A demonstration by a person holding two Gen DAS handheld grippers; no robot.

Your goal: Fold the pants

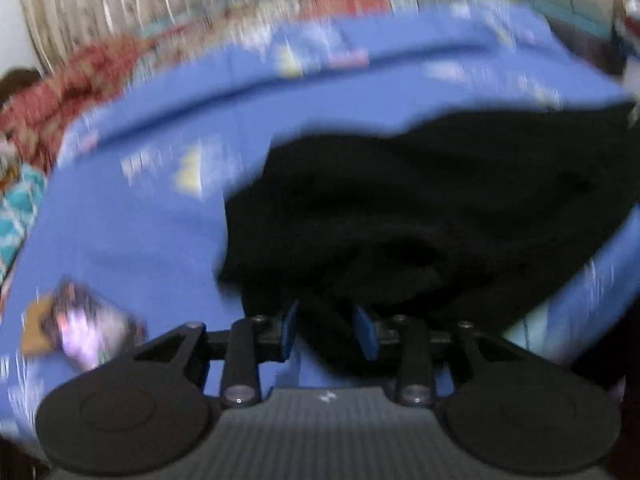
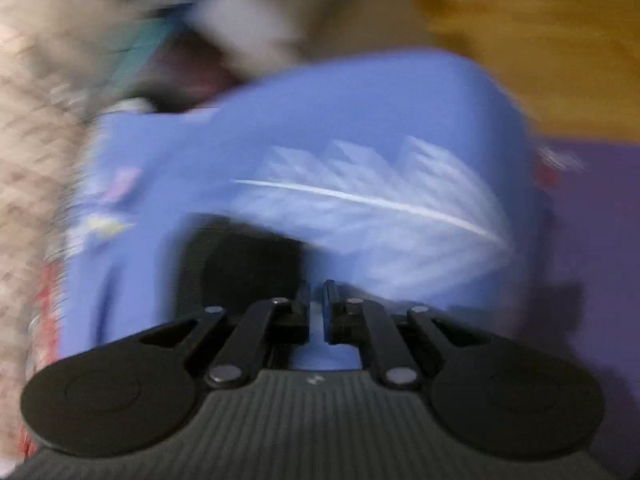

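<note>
Left wrist view blurred, black pants [image 1: 420, 208] partly cut off

Left claw [image 1: 329, 330] angled downward with its jaws partly apart; right claw [image 2: 318, 308] angled downward, jaws closed together

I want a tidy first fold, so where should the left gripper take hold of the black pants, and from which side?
Judging through the blur, grip the near edge of the black pants, where the cloth bunches into a thick ridge just ahead of the left gripper. Come from the near side, angled down onto the blue bedsheet; the rest lies spread and flat, offering little to pinch.
</note>
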